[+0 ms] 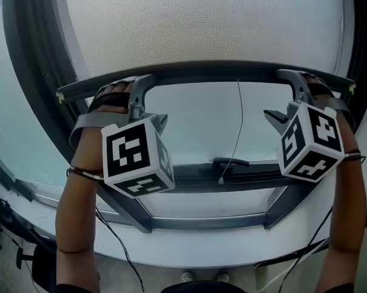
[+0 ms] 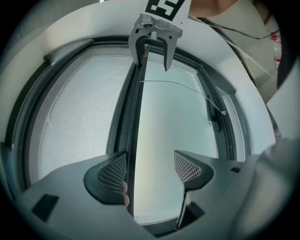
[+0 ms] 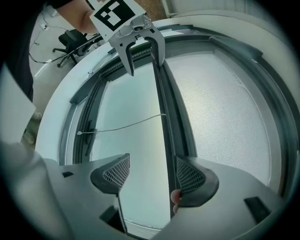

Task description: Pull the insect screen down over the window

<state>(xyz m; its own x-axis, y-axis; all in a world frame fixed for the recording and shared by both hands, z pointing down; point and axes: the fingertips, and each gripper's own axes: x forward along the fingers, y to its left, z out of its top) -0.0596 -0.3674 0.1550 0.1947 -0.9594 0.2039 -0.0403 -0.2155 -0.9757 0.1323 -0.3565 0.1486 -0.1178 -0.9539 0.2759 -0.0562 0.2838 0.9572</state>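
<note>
The insect screen's mesh [image 1: 202,26] covers the upper window, and its dark bottom bar [image 1: 210,72] runs across the head view. My left gripper [image 1: 135,84] is at the bar's left end, my right gripper [image 1: 293,77] at its right end. In the left gripper view the left gripper [image 2: 150,168] is open, with the bar [image 2: 133,117] lying against its left pad. In the right gripper view the right gripper [image 3: 152,176] is open, with the bar [image 3: 164,103] against its right pad. A fingertip shows beside each bar-side pad. A thin pull cord [image 1: 239,128] hangs from the bar's middle.
Below the bar lie bare glass [image 1: 200,121], a dark window handle [image 1: 230,163] and the grey lower frame [image 1: 205,221]. A white sill [image 1: 194,248] with cables curves along the bottom. An office chair [image 3: 70,40] stands in the room behind.
</note>
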